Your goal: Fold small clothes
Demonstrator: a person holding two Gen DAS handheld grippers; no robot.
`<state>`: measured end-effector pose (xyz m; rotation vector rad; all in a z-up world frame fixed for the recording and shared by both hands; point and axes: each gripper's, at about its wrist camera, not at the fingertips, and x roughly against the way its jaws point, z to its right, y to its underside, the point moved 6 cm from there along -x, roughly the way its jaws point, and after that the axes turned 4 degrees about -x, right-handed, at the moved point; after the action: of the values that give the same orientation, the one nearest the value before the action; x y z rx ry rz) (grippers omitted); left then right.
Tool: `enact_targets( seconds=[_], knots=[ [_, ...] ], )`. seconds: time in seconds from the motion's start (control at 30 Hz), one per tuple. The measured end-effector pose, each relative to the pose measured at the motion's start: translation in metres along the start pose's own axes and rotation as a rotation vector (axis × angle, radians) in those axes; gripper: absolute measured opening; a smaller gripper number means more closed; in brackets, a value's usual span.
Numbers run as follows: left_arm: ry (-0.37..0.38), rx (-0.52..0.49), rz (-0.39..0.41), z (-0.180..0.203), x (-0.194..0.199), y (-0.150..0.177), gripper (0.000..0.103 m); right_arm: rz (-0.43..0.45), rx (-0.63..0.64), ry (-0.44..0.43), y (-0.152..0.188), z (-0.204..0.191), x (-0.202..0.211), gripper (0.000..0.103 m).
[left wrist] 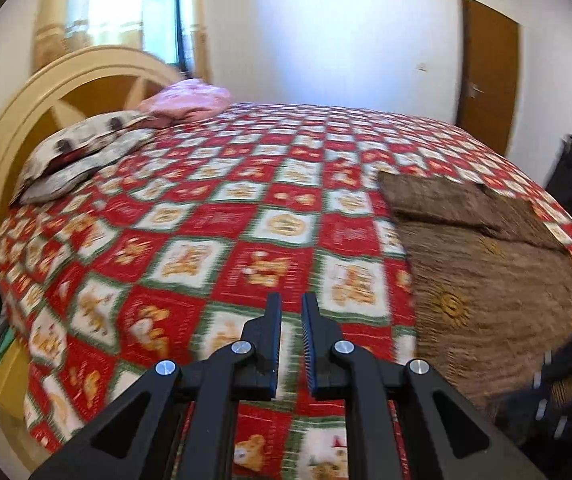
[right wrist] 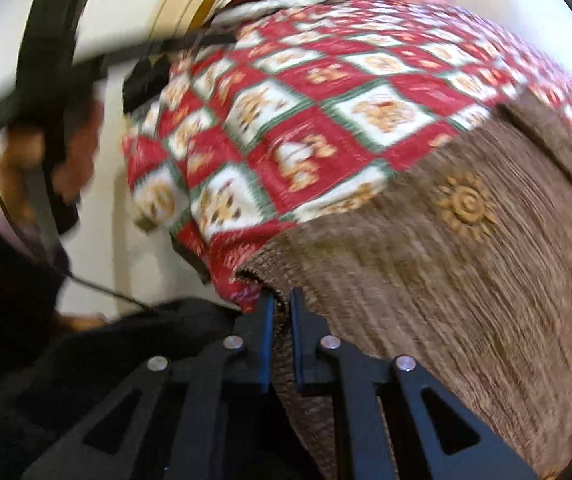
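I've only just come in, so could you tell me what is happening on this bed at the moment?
A person with a gripper in each hand is folding a brown cloth with sun motifs, spread on the near side of a red checked bedspread. The right gripper is shut on the cloth's near edge at a corner. The left gripper is closed and empty, above the bedspread beside the cloth. The far part of the cloth already lies folded over.
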<state>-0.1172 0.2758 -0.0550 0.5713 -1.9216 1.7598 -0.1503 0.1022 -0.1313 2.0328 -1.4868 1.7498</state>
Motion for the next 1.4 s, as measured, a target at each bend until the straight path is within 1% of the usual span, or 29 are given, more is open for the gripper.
enact_targets(
  seconds=[0.07,0.1,0.17,0.2,0.27,0.37,0.43,0.47,0.53,0.6,0.7,0.8,0.97,1.07,1.17,1.27,1.37,1.4],
  knots=[
    [0.058,-0.052,0.003,0.015,-0.002,-0.001,0.01,0.046,-0.09,-0.049,-0.007,0.02,0.015,0.011],
    [0.101,-0.096,0.005,0.027,-0.003,-0.001,0.01,0.058,-0.121,-0.057,-0.009,0.029,0.02,0.011],
    [0.145,-0.155,0.004,0.043,-0.005,-0.002,0.01,0.083,-0.189,-0.057,-0.012,0.049,0.028,0.011],
    [0.189,-0.208,0.003,0.056,-0.007,-0.001,0.01,0.091,-0.214,-0.063,-0.012,0.056,0.03,0.011],
    [0.245,-0.281,0.005,0.074,-0.009,0.0,0.01,0.103,-0.269,-0.087,-0.011,0.066,0.031,0.011],
    [0.336,-0.446,0.006,0.107,-0.014,0.005,0.01,0.102,-0.312,-0.084,-0.011,0.079,0.028,0.011],
    [0.379,-0.53,0.011,0.121,-0.013,0.009,0.01,0.102,-0.33,-0.097,-0.012,0.085,0.025,0.011],
    [0.42,-0.588,0.016,0.131,-0.013,0.01,0.011,0.101,-0.332,-0.097,-0.012,0.086,0.026,0.011],
    [0.478,-0.665,0.019,0.142,-0.011,0.013,0.011,0.104,-0.323,-0.106,-0.013,0.087,0.03,0.011],
    [0.533,-0.712,0.026,0.15,-0.011,0.012,0.011,0.111,-0.306,-0.107,-0.014,0.088,0.035,0.011],
    [0.61,-0.74,0.024,0.159,-0.011,0.01,0.011,0.107,-0.281,-0.094,-0.012,0.088,0.04,0.011],
    [0.644,-0.763,0.005,0.163,-0.016,0.009,0.011,0.099,-0.262,-0.07,-0.013,0.091,0.038,0.011],
    [0.653,-0.801,-0.043,0.17,-0.033,0.012,0.011,0.082,-0.251,-0.051,-0.01,0.099,0.035,0.011],
    [0.666,-0.825,-0.065,0.175,-0.044,0.015,0.011,0.07,-0.233,-0.016,-0.009,0.102,0.033,0.011],
    [0.716,-0.877,-0.093,0.183,-0.049,0.021,0.011,0.062,-0.223,-0.002,-0.01,0.105,0.031,0.011],
    [0.726,-0.934,-0.098,0.186,-0.051,0.023,0.011,0.058,-0.17,0.023,-0.01,0.1,0.032,0.011],
    [0.736,-0.931,-0.1,0.186,-0.055,0.02,0.011,0.056,-0.141,0.044,-0.011,0.098,0.032,0.011],
    [0.723,-0.918,-0.108,0.187,-0.061,0.019,0.011,0.049,-0.147,0.058,-0.012,0.101,0.03,0.011]
  ],
)
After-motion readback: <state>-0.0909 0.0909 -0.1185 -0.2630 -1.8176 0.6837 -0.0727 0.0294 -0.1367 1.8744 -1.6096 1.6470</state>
